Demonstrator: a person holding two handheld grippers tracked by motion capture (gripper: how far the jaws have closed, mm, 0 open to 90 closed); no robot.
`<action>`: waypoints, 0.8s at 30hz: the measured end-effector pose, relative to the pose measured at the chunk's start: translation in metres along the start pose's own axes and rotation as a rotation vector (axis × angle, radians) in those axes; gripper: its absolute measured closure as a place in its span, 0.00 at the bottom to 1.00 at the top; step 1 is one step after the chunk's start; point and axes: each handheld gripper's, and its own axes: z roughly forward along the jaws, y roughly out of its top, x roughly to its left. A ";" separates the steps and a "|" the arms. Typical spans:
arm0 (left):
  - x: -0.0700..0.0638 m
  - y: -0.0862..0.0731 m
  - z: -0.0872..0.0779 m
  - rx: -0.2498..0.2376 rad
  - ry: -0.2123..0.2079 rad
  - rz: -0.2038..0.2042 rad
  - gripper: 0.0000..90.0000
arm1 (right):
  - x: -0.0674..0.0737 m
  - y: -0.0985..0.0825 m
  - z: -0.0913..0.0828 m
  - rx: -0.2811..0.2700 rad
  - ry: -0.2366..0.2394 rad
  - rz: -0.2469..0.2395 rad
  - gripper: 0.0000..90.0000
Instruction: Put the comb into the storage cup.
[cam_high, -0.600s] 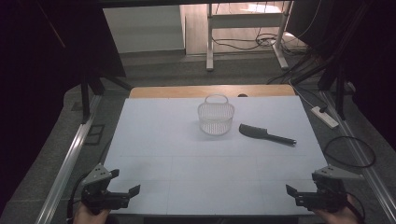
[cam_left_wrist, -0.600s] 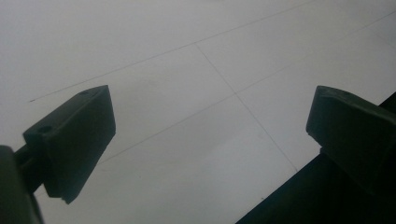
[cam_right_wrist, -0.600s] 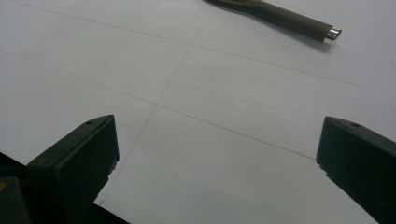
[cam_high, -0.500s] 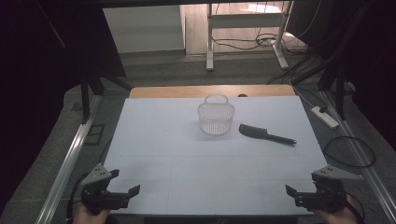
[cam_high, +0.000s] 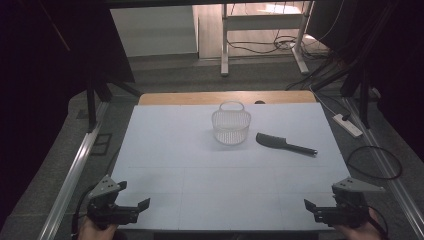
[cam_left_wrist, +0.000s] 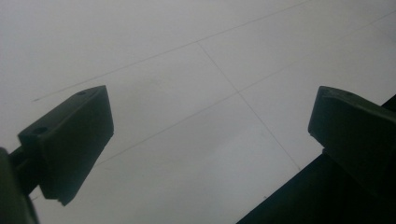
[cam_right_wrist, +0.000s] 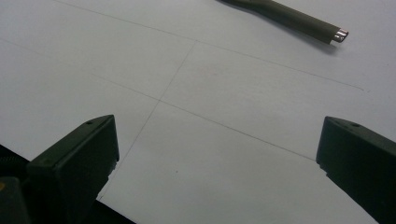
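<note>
The left gripper (cam_high: 131, 210) sits at the near left corner of the table, held in a hand (cam_high: 95, 231) that comes in from the near edge. Its two black jaws are spread wide with nothing between them. In the left gripper view the same gripper (cam_left_wrist: 210, 135) looks down on bare white table surface marked with thin lines.

The right gripper (cam_high: 316, 210) sits at the near right corner, held in the other hand (cam_high: 361, 231). Its jaws are also spread wide and hold nothing. A grey three-cornered plate tops each gripper. In the right gripper view this gripper (cam_right_wrist: 217, 154) faces across the white surface, and the handle end of the brush (cam_right_wrist: 289, 16) lies far ahead, with a shiny metal tip at the right end.

The two grippers are well apart from each other, one at each near corner, jaws pointing inward toward the middle.

The table (cam_high: 200, 170) is covered in white, with a strip of bare wood at its far edge. Near the far middle stands a small see-through basket (cam_high: 231, 126), upright, with a handle loop at its far side. Just right of it lies a dark brush (cam_high: 285, 144), flat on the table, its broad head toward the basket and its thin handle pointing right. Basket and brush are near each other but not touching, and both are well apart from the grippers.
</note>
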 end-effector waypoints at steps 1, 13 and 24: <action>-0.001 0.000 -0.001 -0.001 0.011 0.009 0.01 | 0.000 0.000 0.000 0.000 0.000 -0.001 0.00; 0.002 0.000 0.002 0.009 0.013 0.004 0.01 | 0.001 0.001 0.001 0.006 0.007 -0.012 0.00; 0.002 0.000 0.003 0.013 -0.004 0.007 0.03 | 0.001 0.009 0.001 -0.010 0.016 -0.046 0.00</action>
